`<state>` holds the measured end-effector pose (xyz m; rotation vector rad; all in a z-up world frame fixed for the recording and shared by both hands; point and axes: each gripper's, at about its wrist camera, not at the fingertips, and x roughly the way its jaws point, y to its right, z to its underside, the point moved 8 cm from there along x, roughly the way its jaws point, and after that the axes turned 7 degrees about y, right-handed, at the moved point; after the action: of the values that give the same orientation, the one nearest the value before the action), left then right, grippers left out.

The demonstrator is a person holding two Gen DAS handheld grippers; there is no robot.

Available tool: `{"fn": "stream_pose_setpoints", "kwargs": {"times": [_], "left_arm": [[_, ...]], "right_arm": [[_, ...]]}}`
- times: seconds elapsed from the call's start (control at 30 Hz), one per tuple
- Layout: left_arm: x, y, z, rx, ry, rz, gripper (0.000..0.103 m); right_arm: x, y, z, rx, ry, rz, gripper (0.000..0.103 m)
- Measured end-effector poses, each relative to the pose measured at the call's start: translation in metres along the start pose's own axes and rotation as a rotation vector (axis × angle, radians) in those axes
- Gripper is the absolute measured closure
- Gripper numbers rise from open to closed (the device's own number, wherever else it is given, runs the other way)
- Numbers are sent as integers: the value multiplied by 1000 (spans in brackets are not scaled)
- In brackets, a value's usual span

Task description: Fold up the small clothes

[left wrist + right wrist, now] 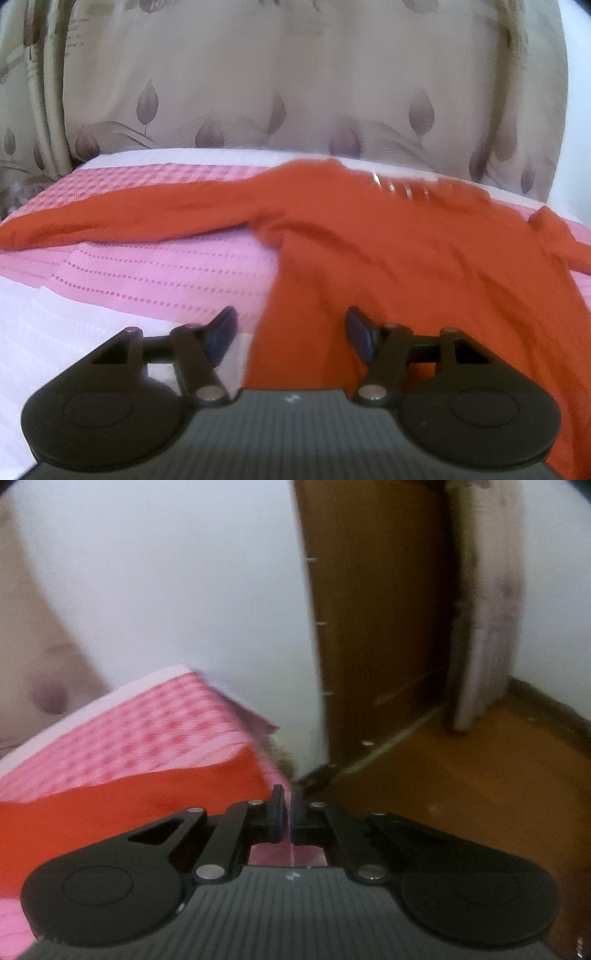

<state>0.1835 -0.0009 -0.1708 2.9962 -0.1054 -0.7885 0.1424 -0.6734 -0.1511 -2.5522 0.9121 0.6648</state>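
An orange-red long-sleeved top (424,258) lies spread on a pink checked blanket (147,273), one sleeve stretched to the left, neckline at the far side. My left gripper (291,332) is open and empty, just above the top's near left hem edge. In the right wrist view, a sleeve of the top (129,794) lies on the blanket (147,731) near the bed's corner. My right gripper (287,812) is shut with nothing visibly between the fingers, at the bed's edge beside the sleeve end.
A beige curtain with leaf print (295,92) hangs behind the bed. A white sheet (55,332) lies at the near left. A brown wooden door (376,627), white wall (166,572) and wooden floor (480,775) lie beyond the bed corner.
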Motion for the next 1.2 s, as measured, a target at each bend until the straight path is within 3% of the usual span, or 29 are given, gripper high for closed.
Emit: {"fn": "stream_pose_setpoints", "kwargs": {"times": [0.03, 0.07, 0.13, 0.23, 0.3, 0.33, 0.37, 0.43, 0.53, 0.63, 0.67, 0.7, 0.73, 0.77, 0.9, 0.93, 0.97, 1.0, 1.03, 1.07, 1.2], "left_arm": [[0, -2, -1, -11, -3, -1, 39], [-2, -5, -2, -19, -5, -6, 39], [-11, -10, -4, -22, -3, 3, 39], [-34, -18, -6, 58, 17, 18, 39], [-48, -26, -5, 129, 28, 38, 39], [-55, -31, -4, 155, 32, 41, 39], [-62, -37, -2, 167, 33, 47, 39], [-75, -49, 5, 175, 23, 75, 39], [-89, -59, 18, 196, 17, 117, 39], [-96, -64, 31, 179, -14, 170, 40], [-97, -64, 37, 151, -37, 192, 41], [-96, -63, 43, 116, -73, 225, 53], [-96, -59, 50, 92, -100, 258, 55], [-100, -56, 50, 95, -71, 261, 56], [-107, -45, 55, 17, -82, 319, 56], [-108, -43, 57, -6, -86, 334, 58], [-108, -41, 58, -12, -85, 333, 68], [-108, -40, 58, -10, -86, 317, 87], [-107, -39, 59, -17, -100, 312, 95], [-107, -40, 59, -43, -117, 323, 97], [-109, -39, 60, -73, -129, 314, 100]], "right_arm": [[-10, 5, -3, 50, 29, -17, 97], [-24, 6, -4, 95, 46, -46, 84], [-61, -9, 2, 98, 61, -151, 83], [-131, -64, 47, 93, -98, -482, 80], [-179, -97, 84, 111, -199, -662, 67], [-205, -114, 106, 89, -248, -722, 49], [-226, -127, 125, 61, -279, -762, 38], [-269, -152, 163, -1, -330, -848, 40], [-307, -174, 208, -105, -353, -867, 40], [-321, -182, 231, -123, -375, -861, 39], [-324, -184, 235, -114, -372, -860, 39], [-327, -184, 236, -107, -366, -861, 39], [-332, -185, 238, -115, -358, -862, 39], [-337, -190, 243, -127, -347, -859, 39], [-339, -198, 248, -82, -358, -883, 40], [-338, -203, 250, -85, -353, -882, 44], [-337, -207, 253, -83, -354, -882, 52], [-335, -207, 255, -71, -364, -888, 58], [-332, -209, 258, -58, -374, -893, 70], [-329, -208, 260, -47, -383, -894, 82], [-321, -202, 262, 43, -401, -906, 88]]}}
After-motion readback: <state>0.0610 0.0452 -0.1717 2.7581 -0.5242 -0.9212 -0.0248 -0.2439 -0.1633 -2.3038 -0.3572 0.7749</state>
